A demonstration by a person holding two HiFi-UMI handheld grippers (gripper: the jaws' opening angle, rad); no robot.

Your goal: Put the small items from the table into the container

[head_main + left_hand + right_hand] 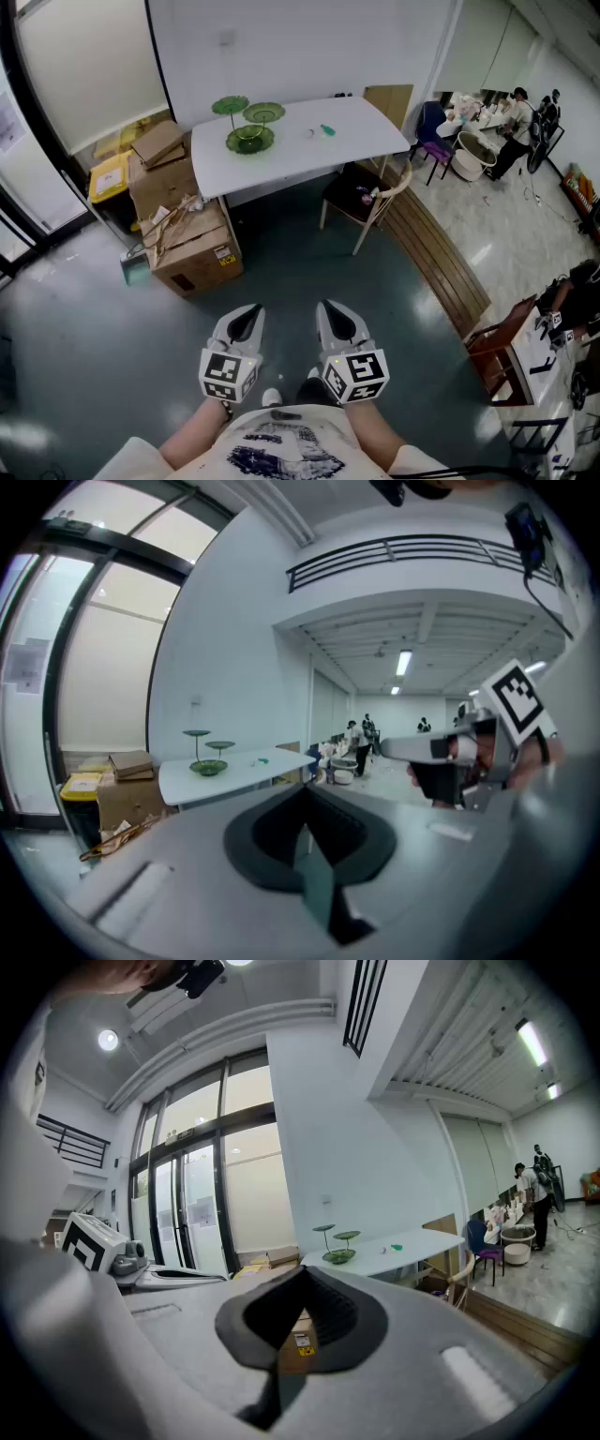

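Your left claw (246,322) is pressed together with nothing between its jaws, low at the bottom centre of the head view over the dark floor (84,356). Your right claw (339,322) sits just beside it on the right, likewise pressed together and empty. Each claw's own view shows the jaw tips meeting in a thin seam. Both claws point toward the top of the frame and are well apart from the white counter (281,155), which stands in the upper middle.

On the counter's left part stands a green tiered stand (248,127) with three round dishes. To its right, near the counter's middle, lie a small green item (327,130) and a paler item (309,134) just beside it; they are too small for you to tell what they are, perhaps bits of plastic. Both lie on the bare top, apart from the stand.

Cardboard boxes (187,244) are stacked left of the counter, with a yellow bin (110,176) behind them. A chair (366,202) is at the counter's lower right edge. People (511,117) sit in the upper right corner.
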